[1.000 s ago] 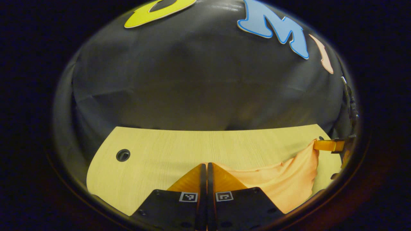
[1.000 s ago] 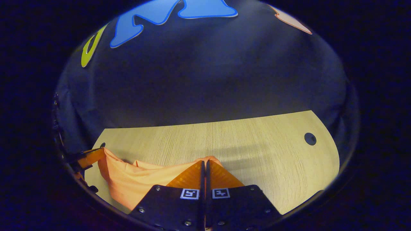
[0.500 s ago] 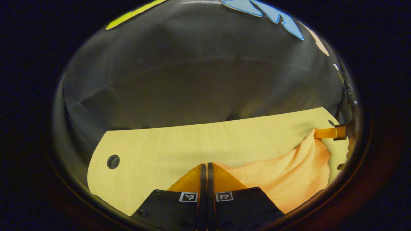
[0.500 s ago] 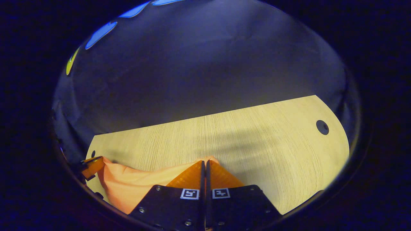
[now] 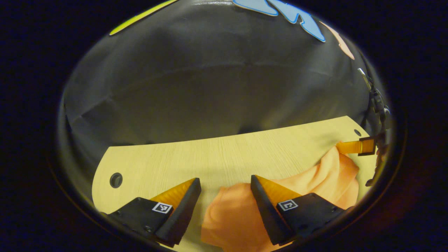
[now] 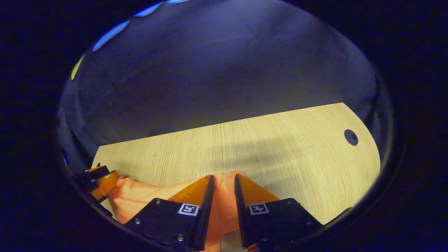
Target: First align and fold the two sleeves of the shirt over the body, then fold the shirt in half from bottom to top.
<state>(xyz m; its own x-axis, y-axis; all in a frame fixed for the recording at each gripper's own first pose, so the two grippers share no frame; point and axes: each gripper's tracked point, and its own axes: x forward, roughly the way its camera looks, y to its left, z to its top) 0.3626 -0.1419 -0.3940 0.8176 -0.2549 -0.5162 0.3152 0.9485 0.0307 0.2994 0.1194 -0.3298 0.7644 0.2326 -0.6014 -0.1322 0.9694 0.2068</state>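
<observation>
An orange shirt [image 5: 231,213] lies bunched on the light wooden table [image 5: 210,157] near its front edge. My left gripper [image 5: 225,179] stands open, its fingers wide apart above the cloth, with a fold of the shirt lying loose between them. In the right gripper view the shirt [image 6: 147,196] stretches off to the left, and my right gripper [image 6: 223,176] is open a little, with cloth in the narrow gap and neither finger pressing on it. The right gripper [image 5: 353,147] also appears at the far right of the left gripper view, at the shirt's raised corner.
The table has a round cable hole [image 5: 116,180] toward its left end and another hole [image 6: 350,137] toward its right end. Black cloth wall rises right behind the table's far edge. The left gripper [image 6: 101,176] shows at the far left of the right gripper view.
Both grippers were shut on the shirt and have opened, the left wide, the right slightly. The cloth has dropped and slumped onto the table.
</observation>
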